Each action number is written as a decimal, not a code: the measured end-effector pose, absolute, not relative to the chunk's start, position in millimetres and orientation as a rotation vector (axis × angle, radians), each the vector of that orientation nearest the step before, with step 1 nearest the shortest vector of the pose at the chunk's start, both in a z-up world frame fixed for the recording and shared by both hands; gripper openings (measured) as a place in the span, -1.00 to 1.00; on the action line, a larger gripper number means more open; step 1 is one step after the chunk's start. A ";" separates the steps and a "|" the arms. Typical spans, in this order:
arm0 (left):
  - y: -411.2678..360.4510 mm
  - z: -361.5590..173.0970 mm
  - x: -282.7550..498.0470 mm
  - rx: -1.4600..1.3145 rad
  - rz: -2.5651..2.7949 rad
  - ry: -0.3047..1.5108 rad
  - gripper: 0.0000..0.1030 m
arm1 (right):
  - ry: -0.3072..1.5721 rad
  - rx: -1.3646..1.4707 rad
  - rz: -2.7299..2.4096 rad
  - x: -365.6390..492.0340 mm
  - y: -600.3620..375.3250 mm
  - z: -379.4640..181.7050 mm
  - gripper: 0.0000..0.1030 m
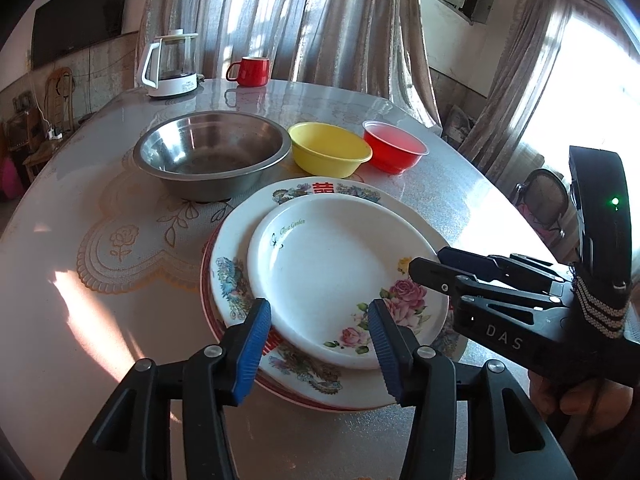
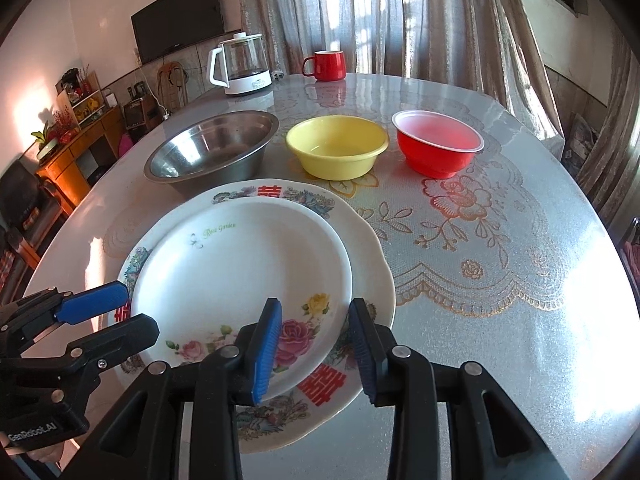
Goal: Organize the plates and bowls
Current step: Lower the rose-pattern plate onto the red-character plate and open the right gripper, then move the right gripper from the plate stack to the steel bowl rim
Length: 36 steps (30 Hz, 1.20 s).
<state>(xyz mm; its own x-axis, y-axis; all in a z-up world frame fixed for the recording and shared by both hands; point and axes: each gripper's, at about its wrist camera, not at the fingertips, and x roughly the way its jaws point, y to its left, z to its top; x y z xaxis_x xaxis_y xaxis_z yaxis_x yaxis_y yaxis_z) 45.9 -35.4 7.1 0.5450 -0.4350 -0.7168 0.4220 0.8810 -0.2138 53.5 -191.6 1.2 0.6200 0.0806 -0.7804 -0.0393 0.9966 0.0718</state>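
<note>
A small white rose plate (image 1: 332,276) (image 2: 236,276) lies on a larger patterned plate (image 1: 240,236) (image 2: 372,268), which rests on a red-rimmed plate (image 1: 208,280). Behind stand a steel bowl (image 1: 212,156) (image 2: 212,148), a yellow bowl (image 1: 328,152) (image 2: 336,146) and a red bowl (image 1: 394,150) (image 2: 438,148). My left gripper (image 1: 320,344) (image 2: 128,308) is open, its fingers either side of the small plate's near rim. My right gripper (image 2: 316,348) (image 1: 424,264) is open over the plates' right edge.
A glass kettle (image 1: 172,64) (image 2: 242,66) and a red mug (image 1: 250,71) (image 2: 326,65) stand at the far side of the round table (image 1: 80,320) (image 2: 500,320). Curtains hang behind. Chairs stand beside the table.
</note>
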 end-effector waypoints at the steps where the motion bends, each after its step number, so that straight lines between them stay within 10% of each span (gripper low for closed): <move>1: -35.6 7.2 45.5 -0.016 -0.506 0.856 0.00 | 0.898 0.043 0.067 53.0 -190.9 1.1 -0.33; 36: -3.4 14.0 37.3 -0.024 -0.270 0.846 0.27 | 0.887 0.050 0.072 41.8 -187.5 1.3 -0.26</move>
